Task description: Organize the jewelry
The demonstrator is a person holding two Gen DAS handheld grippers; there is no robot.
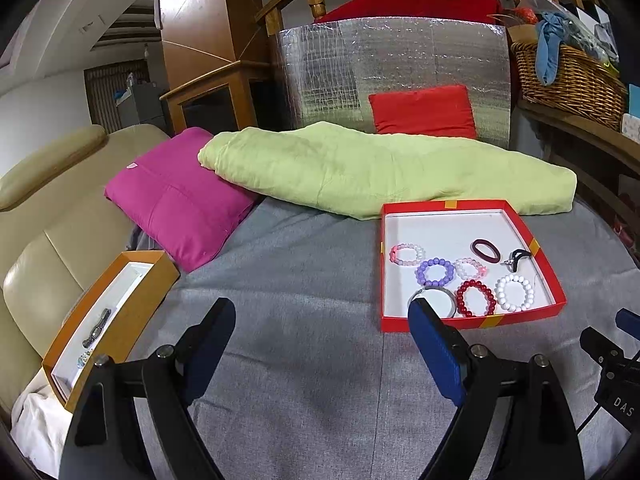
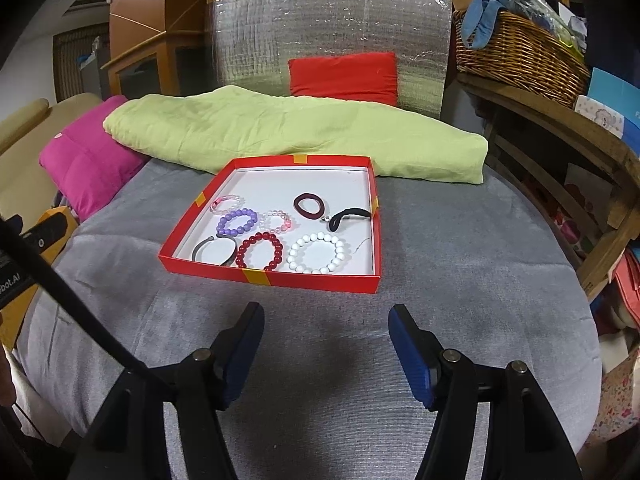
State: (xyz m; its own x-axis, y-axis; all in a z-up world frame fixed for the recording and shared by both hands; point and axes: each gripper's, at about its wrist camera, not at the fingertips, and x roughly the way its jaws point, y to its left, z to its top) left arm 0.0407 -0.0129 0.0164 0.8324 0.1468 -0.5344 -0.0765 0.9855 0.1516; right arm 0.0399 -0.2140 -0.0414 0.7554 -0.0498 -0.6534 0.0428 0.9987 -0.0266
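Looking at the red tray (image 2: pixel 276 282) as the anchor: it sits on the grey cover with all the loose bracelets in it. The right gripper (image 2: pixel 326 354) hangs just short of the tray's near wall, pointing straight at it, fingers spread with nothing between them. The left gripper (image 1: pixel 322 344) is also released and empty, but the tray lies off to its right, so I'd say the right hand is the nearer one.

The red bead bracelet (image 2: pixel 260 250) and white bead bracelet (image 2: pixel 318 253) lie closest to that near wall, flat, touching nothing much but each other's neighbours. The grey bangle (image 2: pixel 214 250) sits in the near-left corner. The orange box (image 1: pixel 116 312), far left of the tray, holds a couple of pieces already.

The tray wall is the catch: the fingers have to clear it first. There's plenty of bare cover in front.
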